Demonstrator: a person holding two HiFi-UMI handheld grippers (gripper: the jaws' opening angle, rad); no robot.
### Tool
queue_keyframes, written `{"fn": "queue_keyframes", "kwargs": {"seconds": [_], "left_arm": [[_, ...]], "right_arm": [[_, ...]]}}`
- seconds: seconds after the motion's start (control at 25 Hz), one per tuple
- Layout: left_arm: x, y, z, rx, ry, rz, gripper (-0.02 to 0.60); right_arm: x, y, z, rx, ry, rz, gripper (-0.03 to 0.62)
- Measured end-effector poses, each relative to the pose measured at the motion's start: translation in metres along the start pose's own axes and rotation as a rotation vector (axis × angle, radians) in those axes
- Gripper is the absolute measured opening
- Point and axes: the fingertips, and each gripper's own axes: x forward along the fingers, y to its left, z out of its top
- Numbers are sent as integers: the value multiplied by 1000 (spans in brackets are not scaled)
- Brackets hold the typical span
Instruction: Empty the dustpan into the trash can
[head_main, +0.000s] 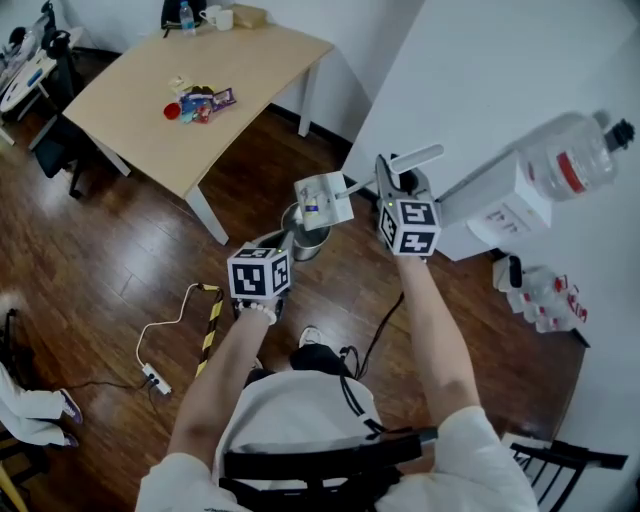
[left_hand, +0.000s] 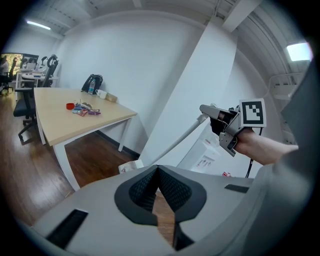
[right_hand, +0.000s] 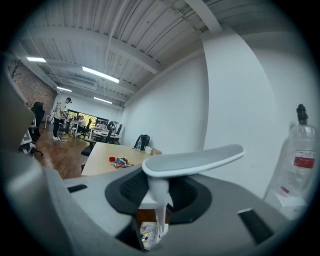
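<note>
My right tool (right_hand: 157, 194) is narrowed onto the dustpan's white handle (right_hand: 192, 159), the pads pressing the stem just under the flat grip. From there the shaft runs along a 2-to-8 o'clock line in the head view, down to the dustpan (head_main: 323, 200), which hangs at my tool's 9 o'clock with scraps of litter in it. The trash can (head_main: 312, 243), a metal pail on the floor, sits at the pan's 6 o'clock, and its mouth seems to lie right under the pan. My left tool (left_hand: 159, 172) is closed on nothing, at the can's 8 o'clock and nearer to it. I judge tipping falls to the right wrist.
</note>
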Motion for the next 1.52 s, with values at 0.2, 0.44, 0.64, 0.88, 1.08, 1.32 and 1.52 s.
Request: {"fn": "queue_keyframes", "kwargs": {"seconds": [0.2,0.44,0.64,0.88,1.08,1.32,1.52], "left_arm": [[-18,-2,-4,8,1,-27,-5],[-30,-6,-15,13,16,-54,-5],[-36,-11,-22,25,23,-74,-5],[-48,-12,-28,39,26,-83,-5],[-54,-11,-33,45,33,-84,-5],[-57,-12,-41,51,47,-92,-5],[-62,-15,-50,57,57,-99,-5]], "right_arm": [[-18,23,-7,-10,-6,-21,115],[-38,46,-16,-40,-4,-24,117],[-51,59,-23,-49,-2,-28,117],[-63,71,-29,-61,-5,-26,117],[-71,80,-35,-80,-19,-23,117],[-82,89,-40,-82,-22,-22,117],[-91,97,-45,-88,-26,-19,118]]}}
